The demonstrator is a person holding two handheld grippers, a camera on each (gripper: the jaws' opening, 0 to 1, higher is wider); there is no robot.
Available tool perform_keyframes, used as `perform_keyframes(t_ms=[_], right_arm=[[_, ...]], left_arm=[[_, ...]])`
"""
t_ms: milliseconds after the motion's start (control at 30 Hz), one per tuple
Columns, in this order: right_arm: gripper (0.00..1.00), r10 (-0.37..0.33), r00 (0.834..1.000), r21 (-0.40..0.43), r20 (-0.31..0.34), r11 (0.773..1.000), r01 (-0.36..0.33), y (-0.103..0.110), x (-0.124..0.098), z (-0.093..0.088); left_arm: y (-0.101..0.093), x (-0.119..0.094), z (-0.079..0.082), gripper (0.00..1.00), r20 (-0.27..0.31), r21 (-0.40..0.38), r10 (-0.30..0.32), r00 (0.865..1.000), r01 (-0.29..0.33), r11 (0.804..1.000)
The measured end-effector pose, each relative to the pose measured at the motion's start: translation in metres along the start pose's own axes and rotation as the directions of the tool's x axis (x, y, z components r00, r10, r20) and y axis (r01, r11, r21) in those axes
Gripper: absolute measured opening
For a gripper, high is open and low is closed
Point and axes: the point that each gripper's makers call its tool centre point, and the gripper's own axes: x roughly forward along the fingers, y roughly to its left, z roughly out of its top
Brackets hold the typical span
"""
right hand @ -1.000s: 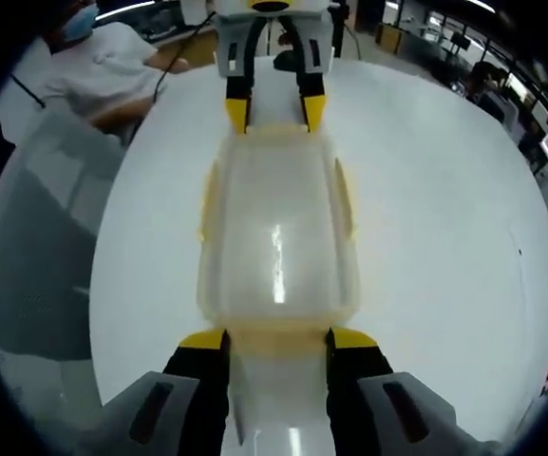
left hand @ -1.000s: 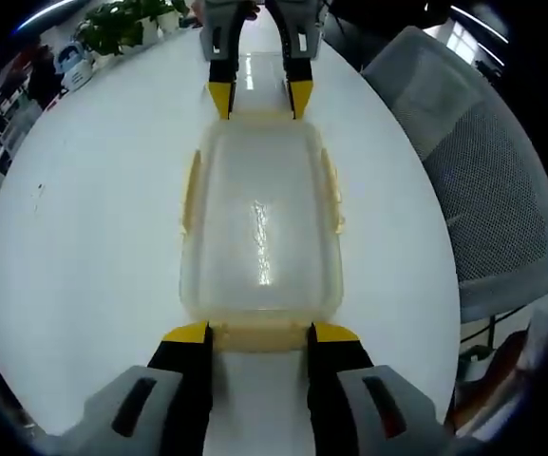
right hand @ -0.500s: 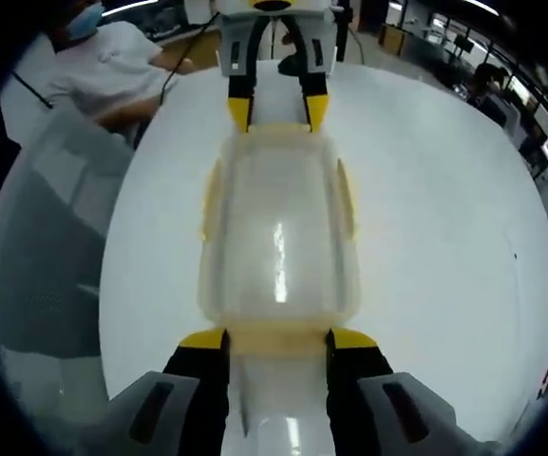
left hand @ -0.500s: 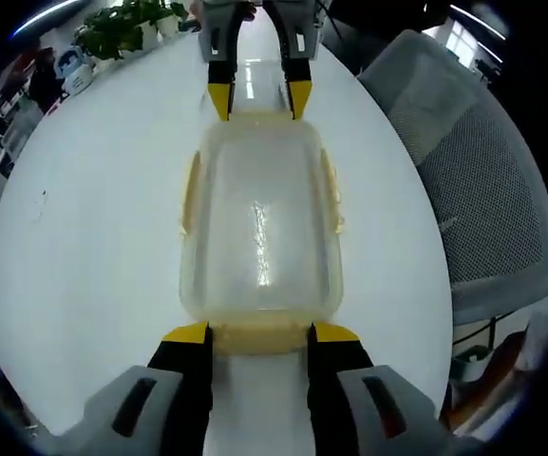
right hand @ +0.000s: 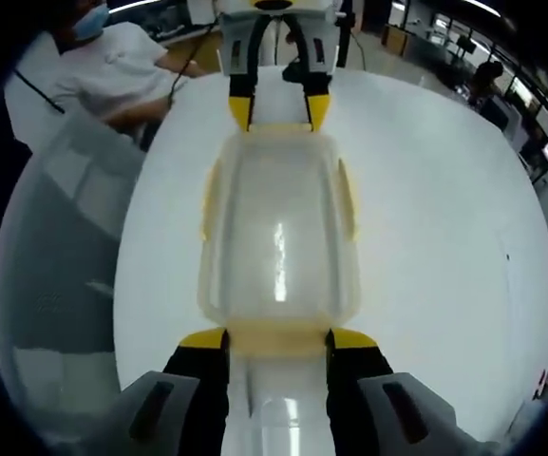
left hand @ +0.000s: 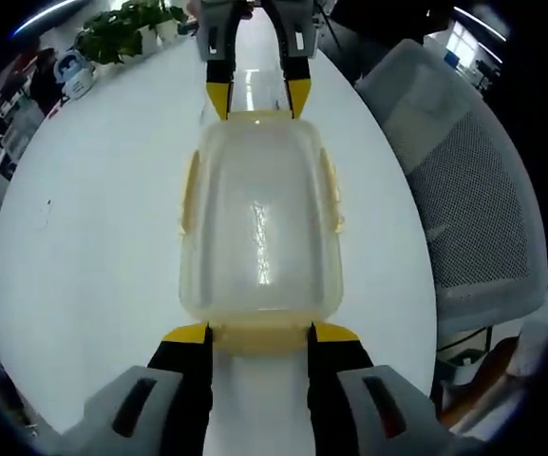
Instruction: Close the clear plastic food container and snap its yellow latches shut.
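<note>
Glossily, rounded translucent container (left hand: 259,228) sits between both yellow-tipped tools.

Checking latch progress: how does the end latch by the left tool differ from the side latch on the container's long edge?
The end latch sits between the jaws of the left tool; the side latch has no tool at it. The end latch spans the short end of the clear container; the side latch runs along a long side. Both are pale yellow.

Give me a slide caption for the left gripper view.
Two hand-held grippers bracket opposite ends of a clear food container on a white table.
</note>
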Motion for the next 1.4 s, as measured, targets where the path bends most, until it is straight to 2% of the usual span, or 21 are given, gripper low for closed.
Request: perform_keyframes(t_ms=[433, 1400], right_arm=[[0.39, -0.001, 1.0, -0.007, 0.002, 1.0, 0.001, -0.006, -0.024, -0.003], [0.38, -0.019, 0.999, -0.027, -0.028, 0.999, 0.019, -0.015, -0.063, -0.039]], left_arm=[[0.008, -0.016, 0.019, 0.38, 0.005, 0.003, 0.014, 1.0, -0.014, 1.0], [0.017, -0.022, 0.071, 0.38, 0.015, 0.014, 0.029, 0.999, -0.029, 0.999]])
